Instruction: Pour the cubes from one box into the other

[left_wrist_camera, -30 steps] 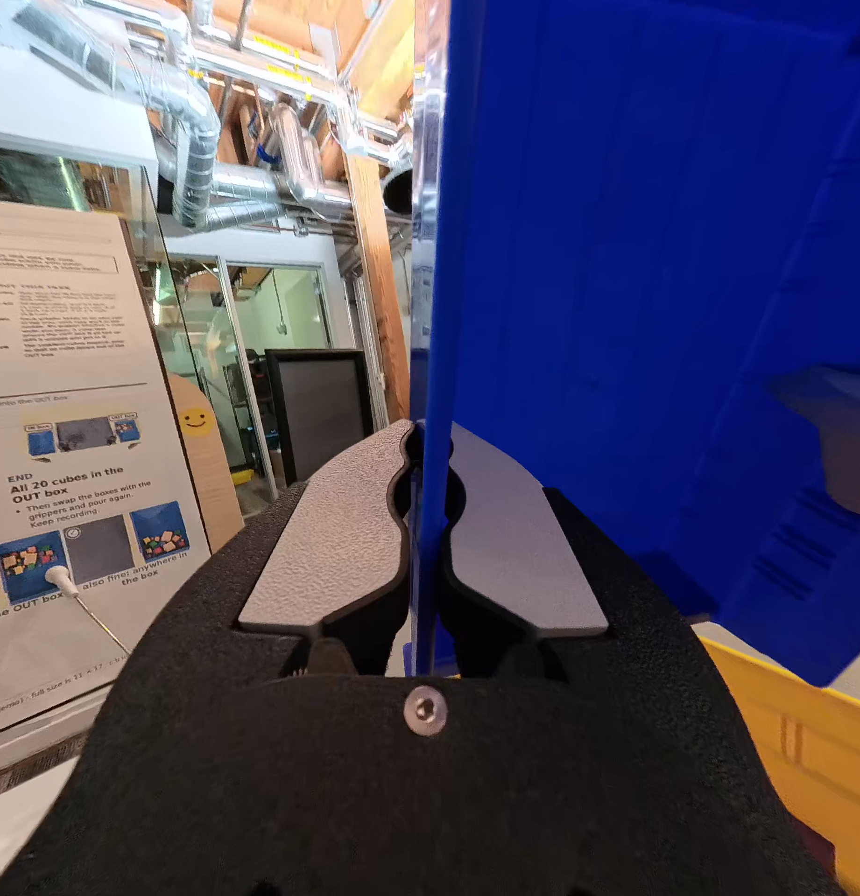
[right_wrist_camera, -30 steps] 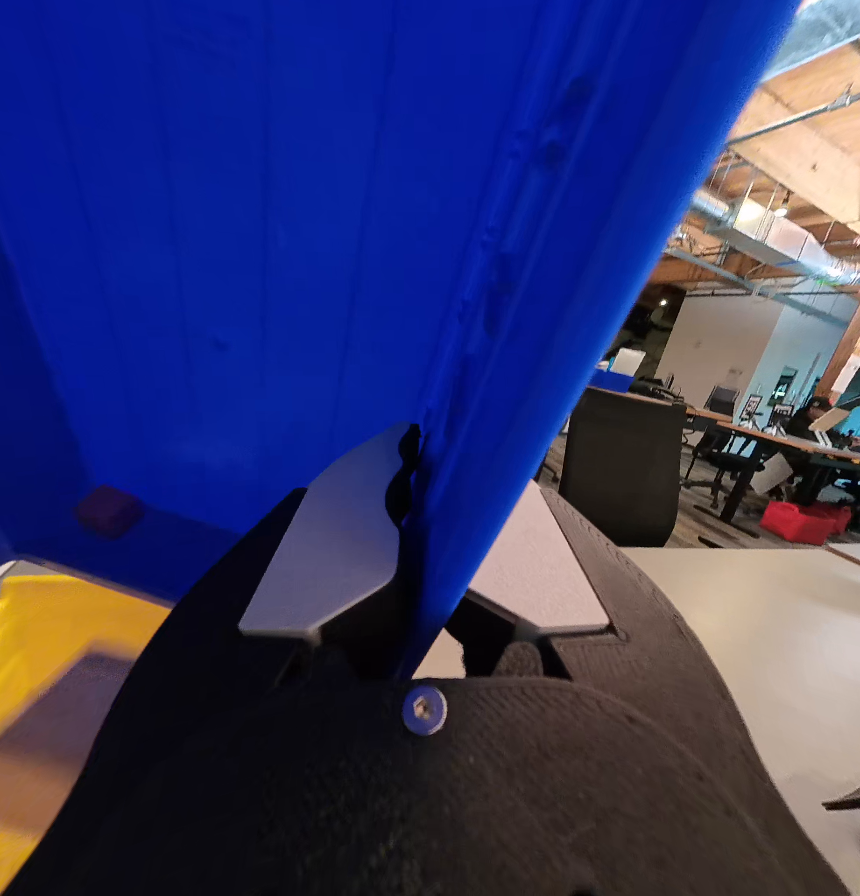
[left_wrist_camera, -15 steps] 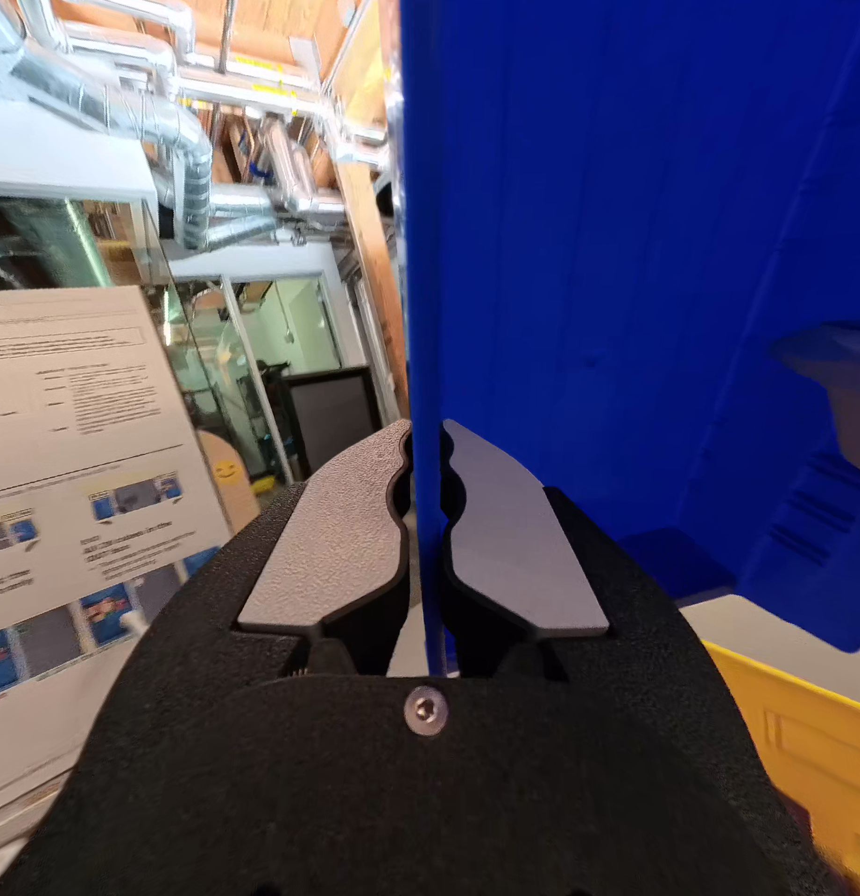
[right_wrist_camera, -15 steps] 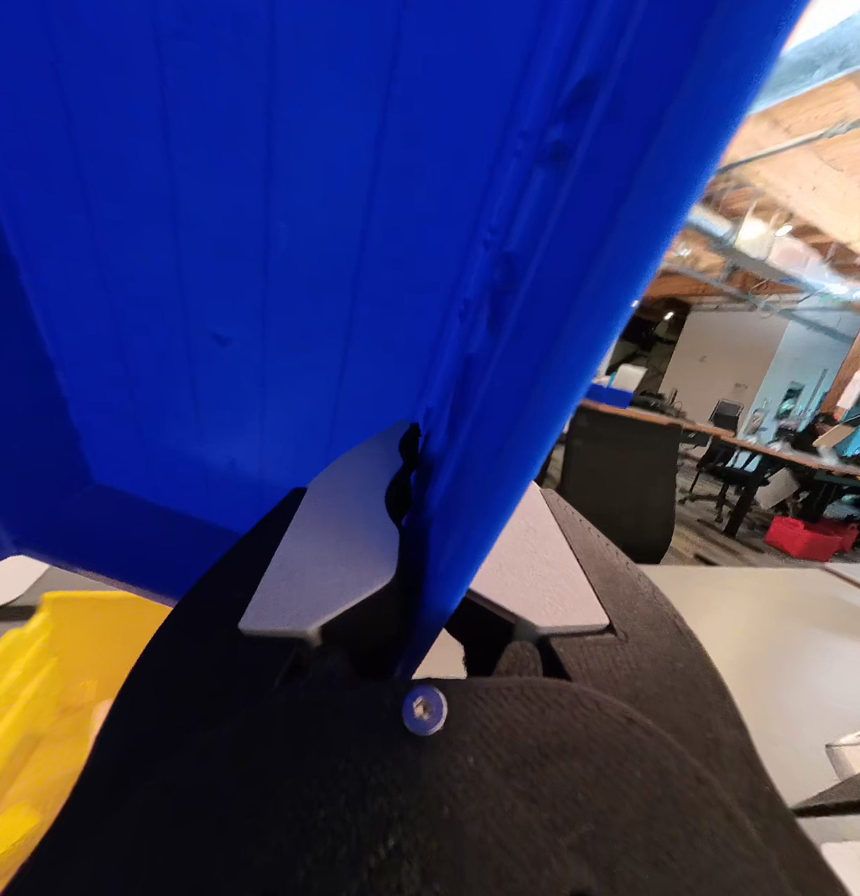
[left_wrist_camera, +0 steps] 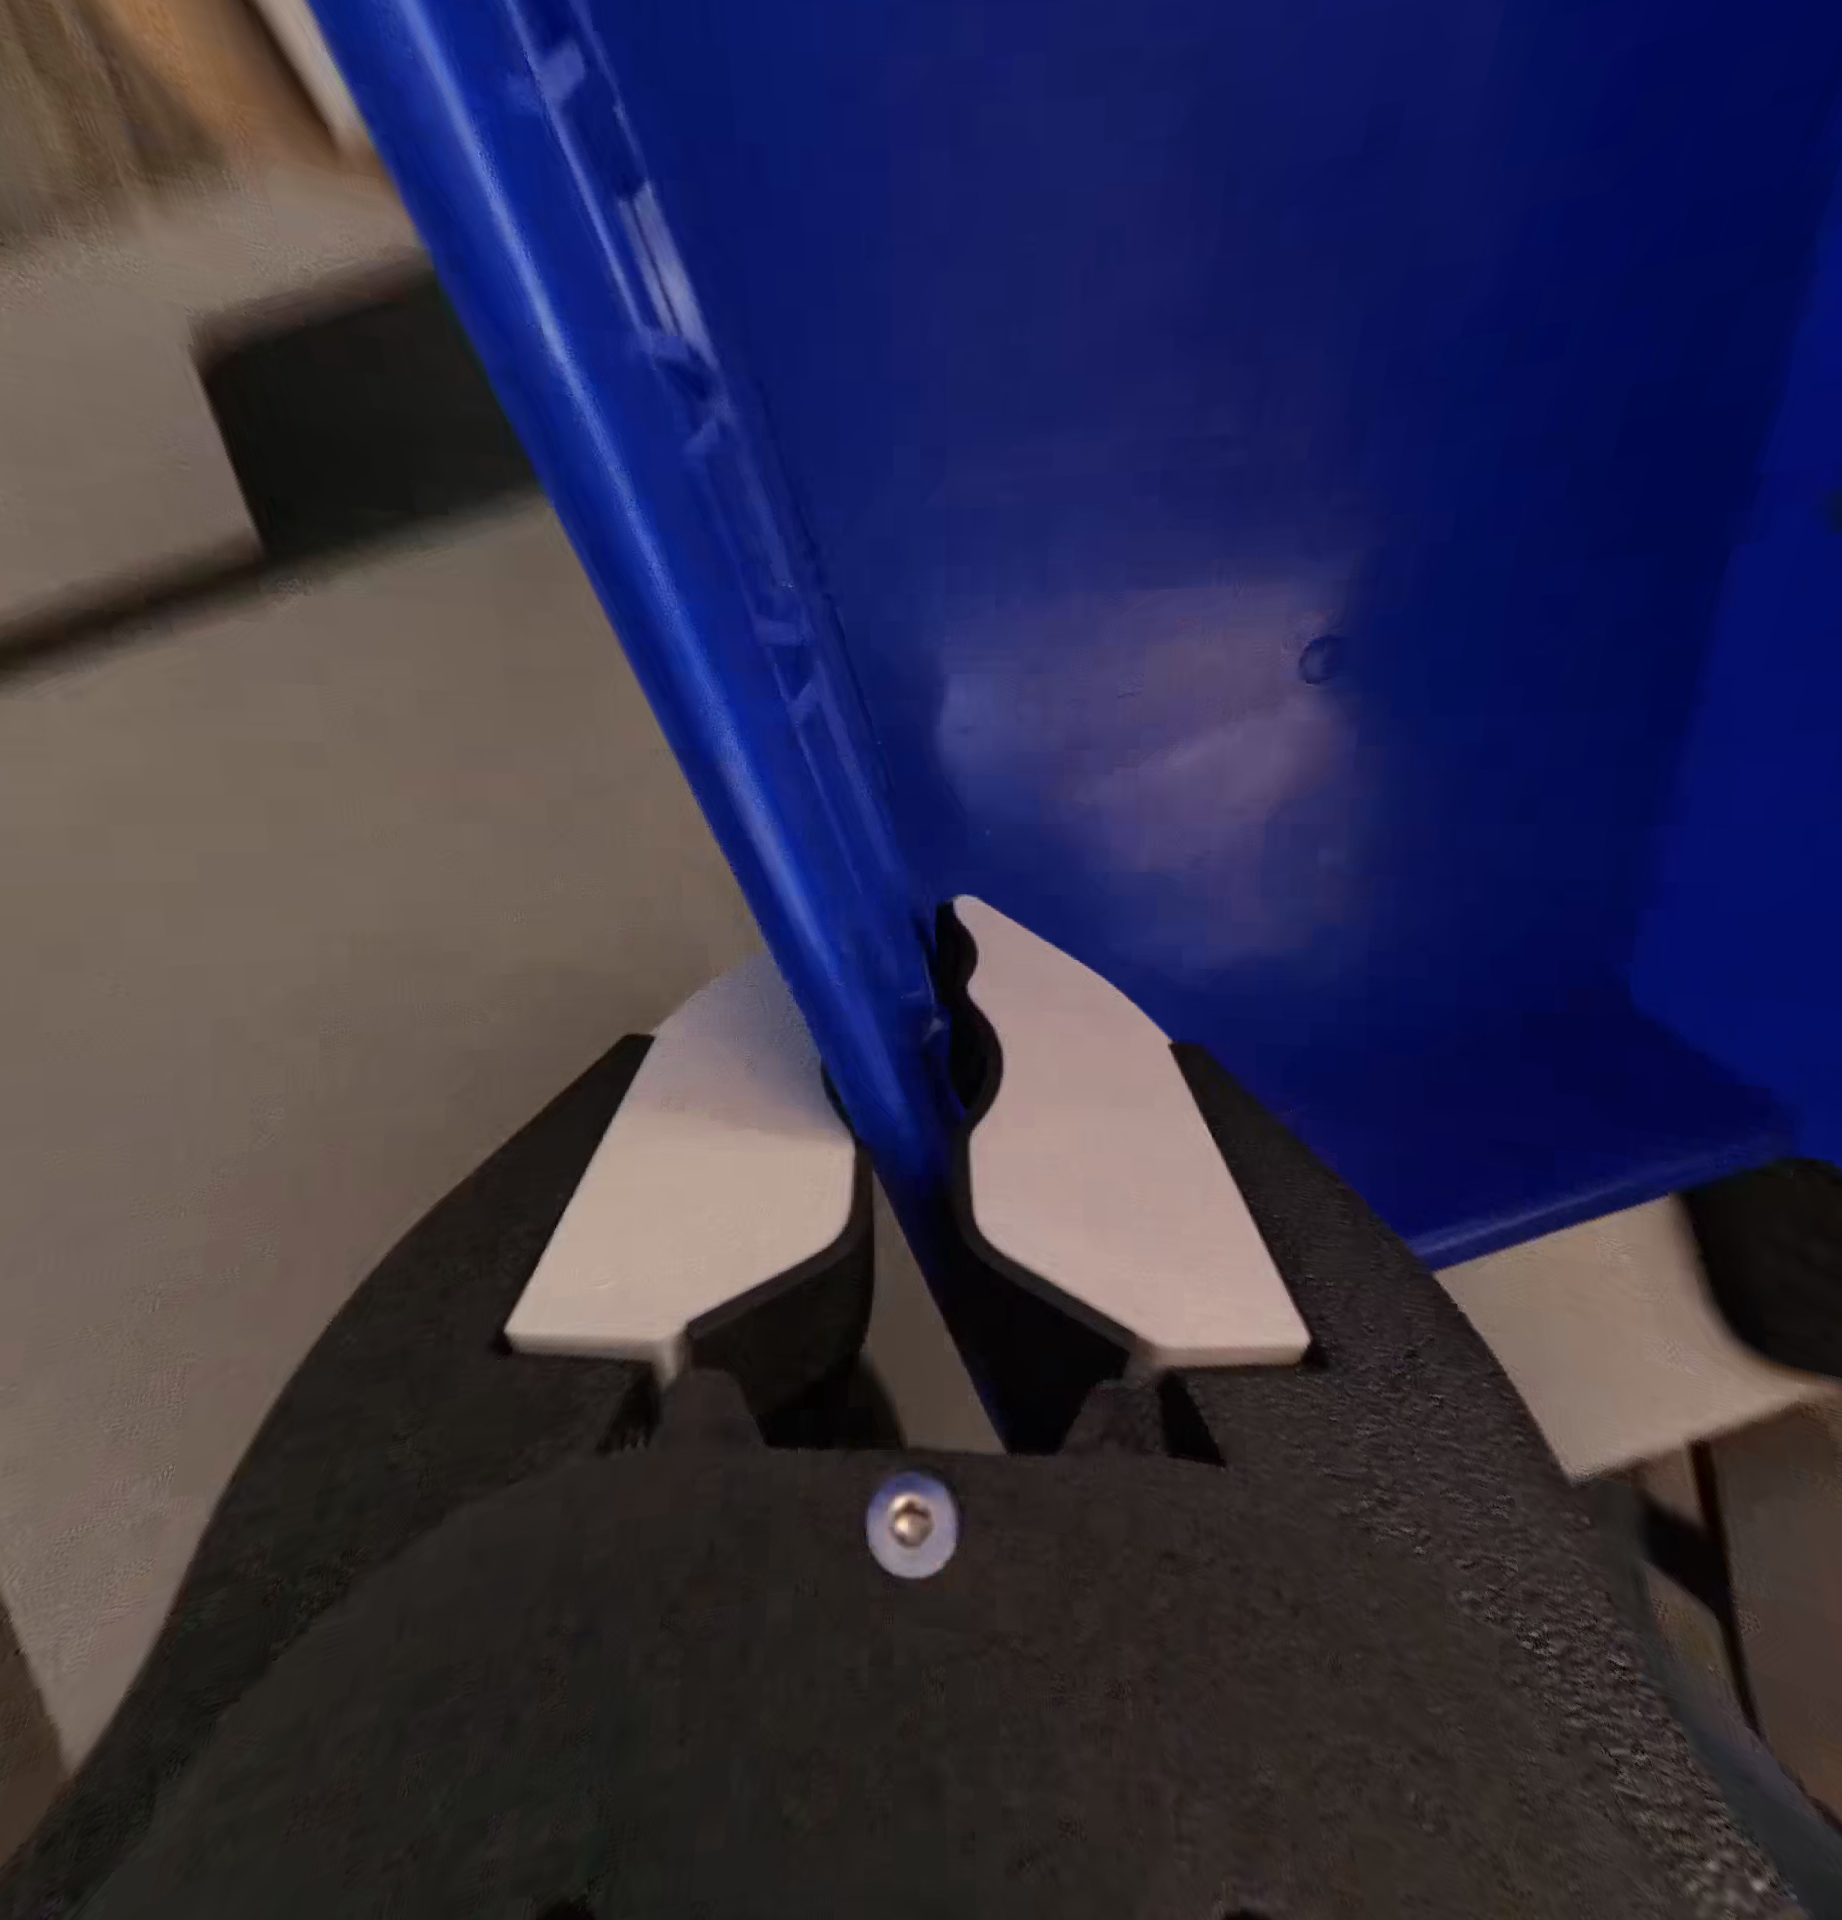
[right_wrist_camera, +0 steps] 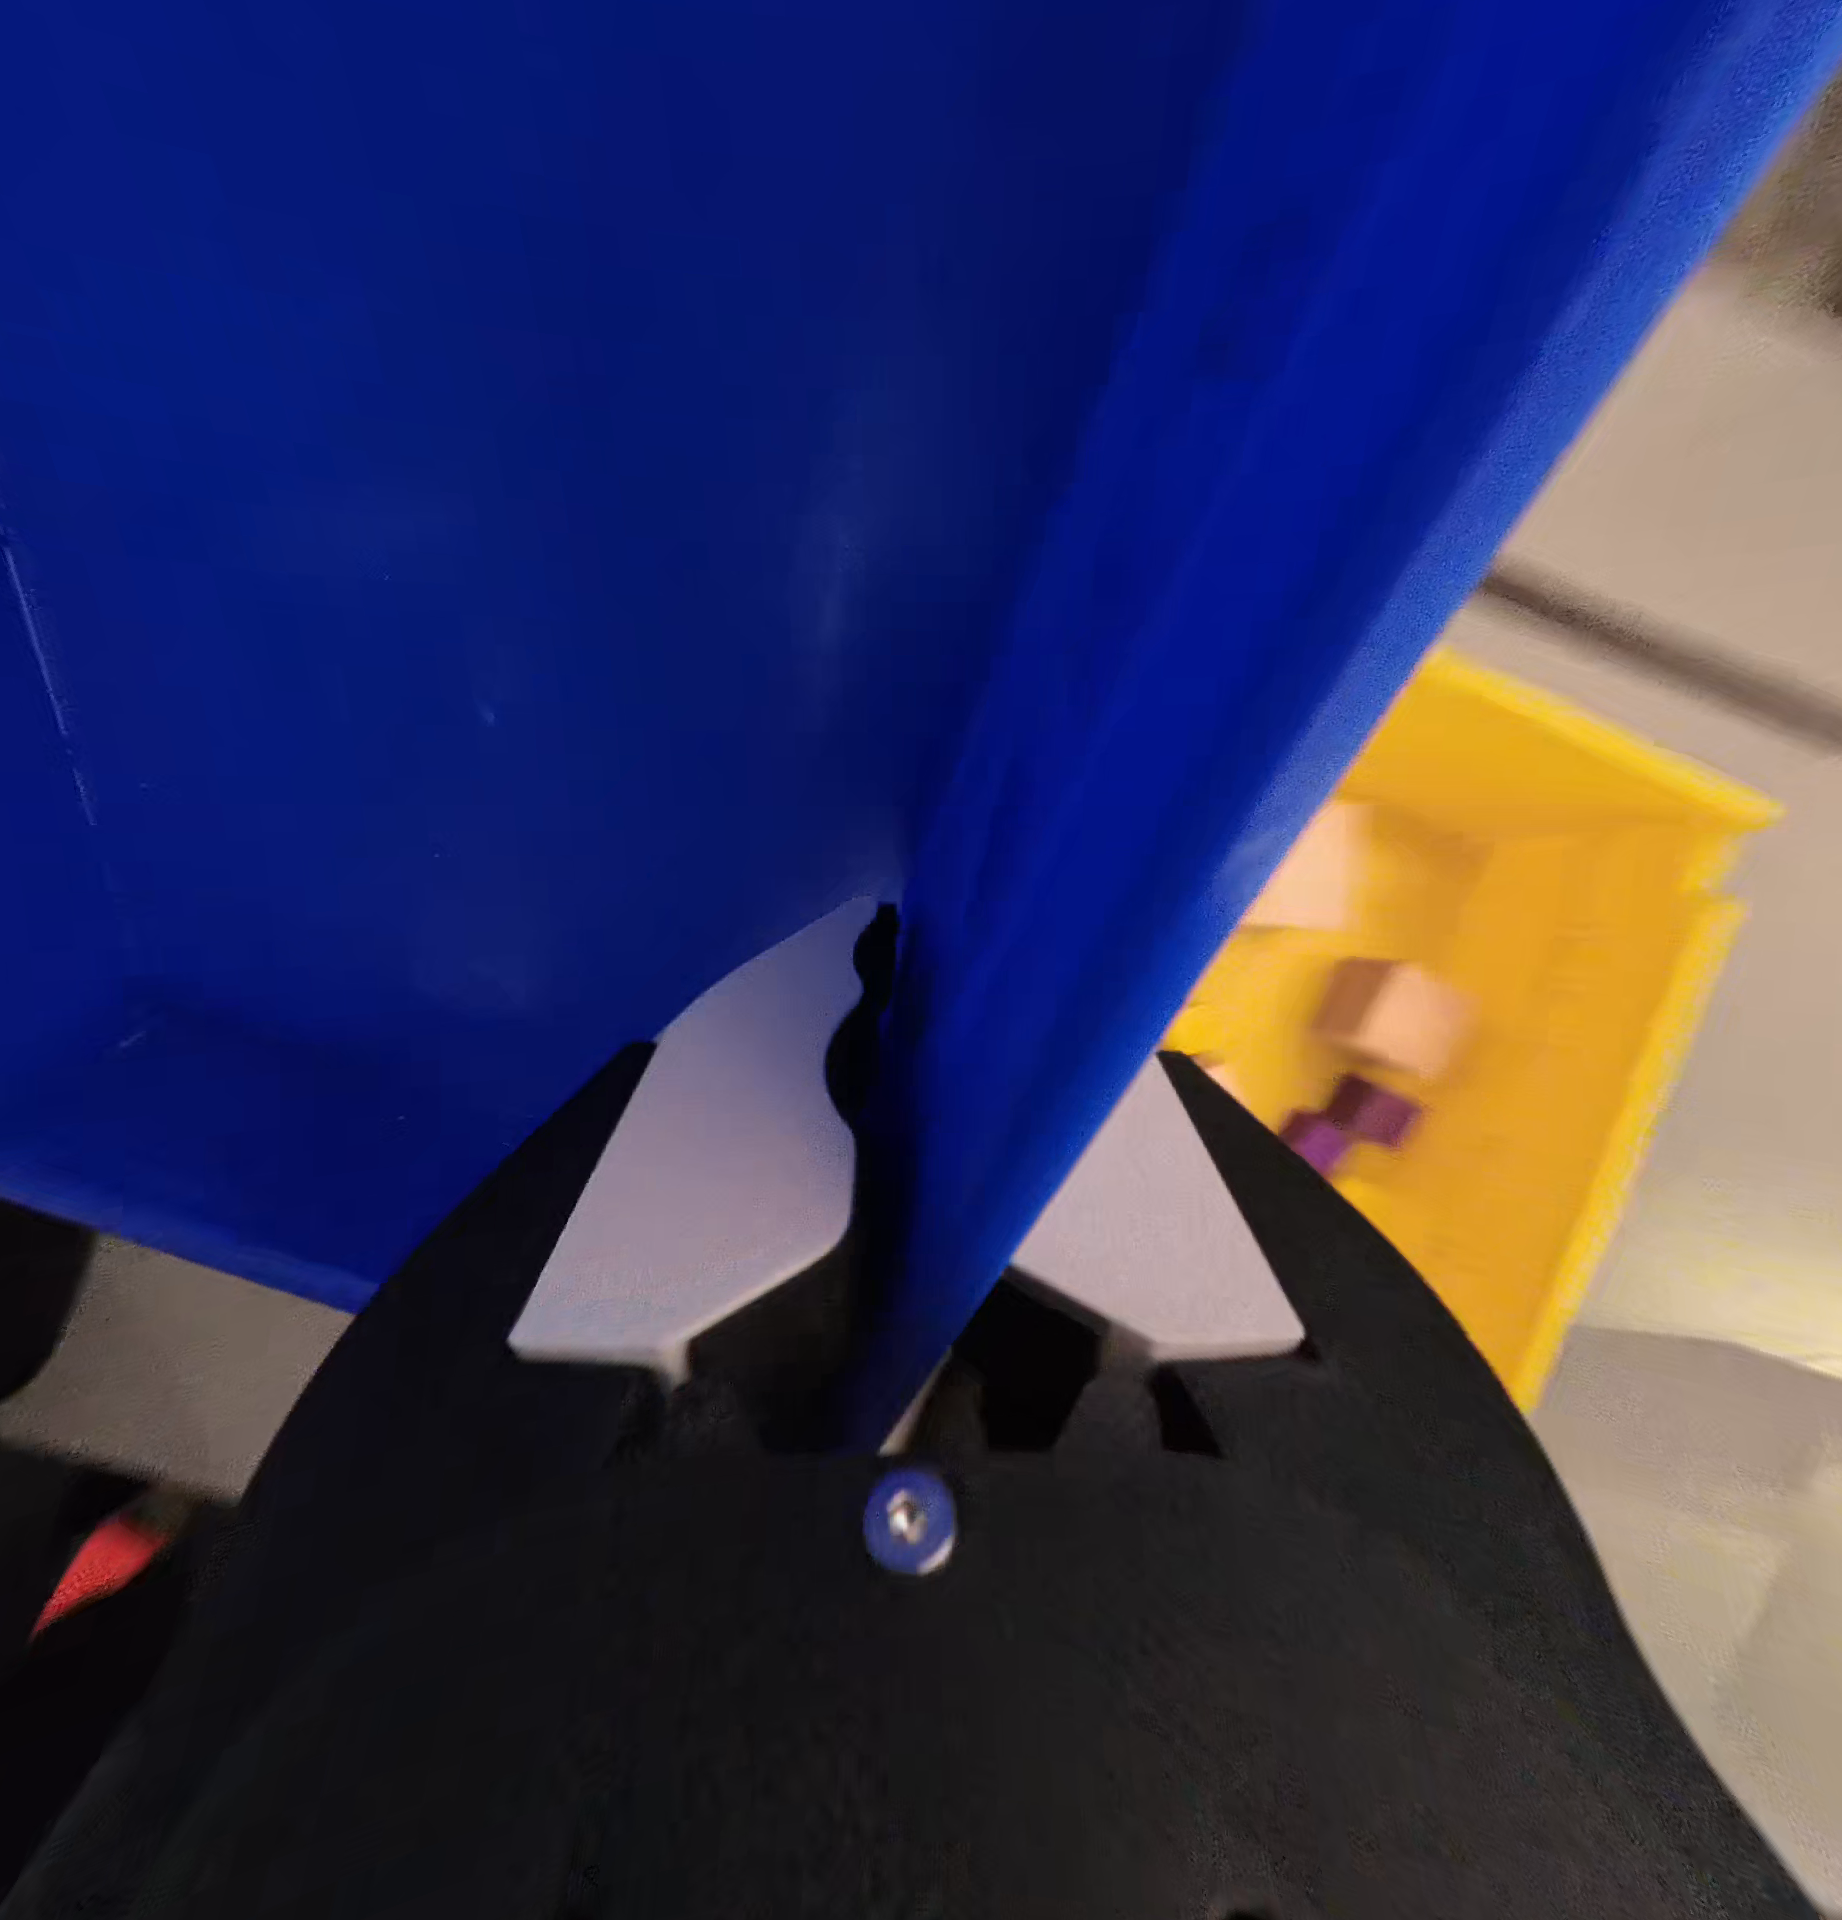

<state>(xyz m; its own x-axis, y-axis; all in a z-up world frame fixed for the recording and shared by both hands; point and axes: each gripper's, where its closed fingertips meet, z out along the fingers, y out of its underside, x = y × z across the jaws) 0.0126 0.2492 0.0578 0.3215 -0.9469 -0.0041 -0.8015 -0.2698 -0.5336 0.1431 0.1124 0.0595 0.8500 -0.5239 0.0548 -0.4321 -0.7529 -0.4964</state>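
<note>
A blue box (left_wrist_camera: pixel 1208 468) fills most of both wrist views, and its inside shows no cubes. My left gripper (left_wrist_camera: pixel 912 997) is shut on the box's left wall, one finger inside and one outside. My right gripper (right_wrist_camera: pixel 896 987) is shut on the box's right wall (right_wrist_camera: pixel 1156 623) in the same way. In the right wrist view a yellow box (right_wrist_camera: pixel 1582 935) stands on the table to the right, with a purple cube (right_wrist_camera: pixel 1353 1122) and pale wooden cubes (right_wrist_camera: pixel 1405 1018) inside it, blurred.
The pale grey table top (left_wrist_camera: pixel 325 883) lies under the box. A dark block (left_wrist_camera: pixel 356 436) stands on the table at the far left. The other gripper's grey and black parts (left_wrist_camera: pixel 1623 1361) show at the lower right of the left wrist view.
The blue box has swung down from its tipped-up pose; both views now look down at the table instead of the room. The yellow box now lies to the right of the blue one.
</note>
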